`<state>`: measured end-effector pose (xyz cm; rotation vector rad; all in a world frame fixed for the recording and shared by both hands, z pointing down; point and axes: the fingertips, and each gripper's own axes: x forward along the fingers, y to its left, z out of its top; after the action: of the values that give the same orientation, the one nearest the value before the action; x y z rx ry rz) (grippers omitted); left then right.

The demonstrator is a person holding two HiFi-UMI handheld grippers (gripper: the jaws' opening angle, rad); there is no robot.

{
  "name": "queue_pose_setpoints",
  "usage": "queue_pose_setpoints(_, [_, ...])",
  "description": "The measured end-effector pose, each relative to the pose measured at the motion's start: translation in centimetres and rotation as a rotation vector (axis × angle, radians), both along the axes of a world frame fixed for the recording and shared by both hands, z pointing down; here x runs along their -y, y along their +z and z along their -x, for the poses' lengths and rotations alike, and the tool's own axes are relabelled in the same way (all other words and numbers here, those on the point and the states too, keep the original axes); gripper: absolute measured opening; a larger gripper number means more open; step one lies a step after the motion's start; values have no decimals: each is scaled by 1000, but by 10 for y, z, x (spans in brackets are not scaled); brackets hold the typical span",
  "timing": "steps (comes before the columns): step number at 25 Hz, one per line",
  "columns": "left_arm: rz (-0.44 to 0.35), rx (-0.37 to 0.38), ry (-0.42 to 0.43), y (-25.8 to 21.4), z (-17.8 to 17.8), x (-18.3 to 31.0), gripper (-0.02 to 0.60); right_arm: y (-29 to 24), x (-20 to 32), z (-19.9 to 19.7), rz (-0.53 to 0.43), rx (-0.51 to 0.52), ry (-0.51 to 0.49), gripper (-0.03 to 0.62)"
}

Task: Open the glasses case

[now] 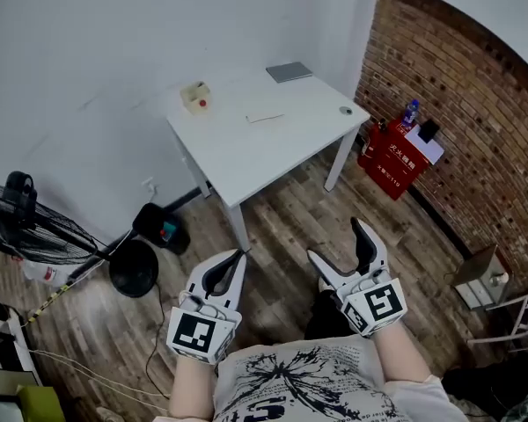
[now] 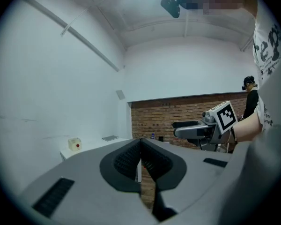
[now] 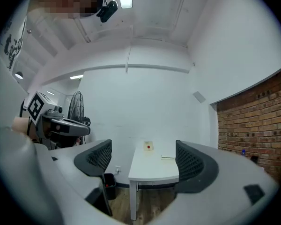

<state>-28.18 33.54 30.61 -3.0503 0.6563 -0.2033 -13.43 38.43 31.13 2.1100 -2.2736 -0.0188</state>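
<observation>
Left claw (image 1: 238, 255) pressed fully closed, empty — right claw (image 1: 334, 238) spread wide, empty; both held well short of white rectangular tabletop (image 1: 273, 148).

Glasses case: cannot be identified. On the surface (image 1: 246, 152), well ahead of both sets of jaws, lie four items too small to classify:
- a cream box with a red dot (image 1: 196, 96)
- a grey flat slab (image 1: 289, 71)
- a pale strip (image 1: 264, 116)
- a dark round speck (image 1: 346, 110)

Left gripper view: the left gripper (image 2: 140, 143) body covers most of the surface, and only the far corner shows, left of the jaws.

Right gripper view: the right-hand jaw hides the surface's right edge and one end of the pale strip.

Head view: both forearms, behind the jaws, are cut off by the bottom edge. The fan (image 1: 26, 222), far left of the left jaws, is cut off by the left edge. The print on the red crate (image 1: 392, 158) is too small to read.
</observation>
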Motion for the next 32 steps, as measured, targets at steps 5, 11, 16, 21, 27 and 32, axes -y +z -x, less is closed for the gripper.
queue_pose_setpoints(5, [2,14,-71,9,-53,48,14,13,57,-59,21,-6,-62,431])
queue_pose_setpoints(11, [23,37,-197,15,-144,106,14,16,138,-158,61,1,-182,453])
queue_pose_setpoints(16, [24,27,-294,10,-217,167,14,9,211,-237,78,-17,-262,459])
queue_pose_setpoints(21, [49,36,-377,20,-262,213,14,16,271,-288,117,-25,-327,459])
queue_pose_setpoints(27, [116,69,-439,46,-289,265,14,50,335,-315,219,-14,-385,454])
queue_pose_setpoints(32, [131,115,-435,70,-303,321,14,74,396,-322,296,-27,-401,454])
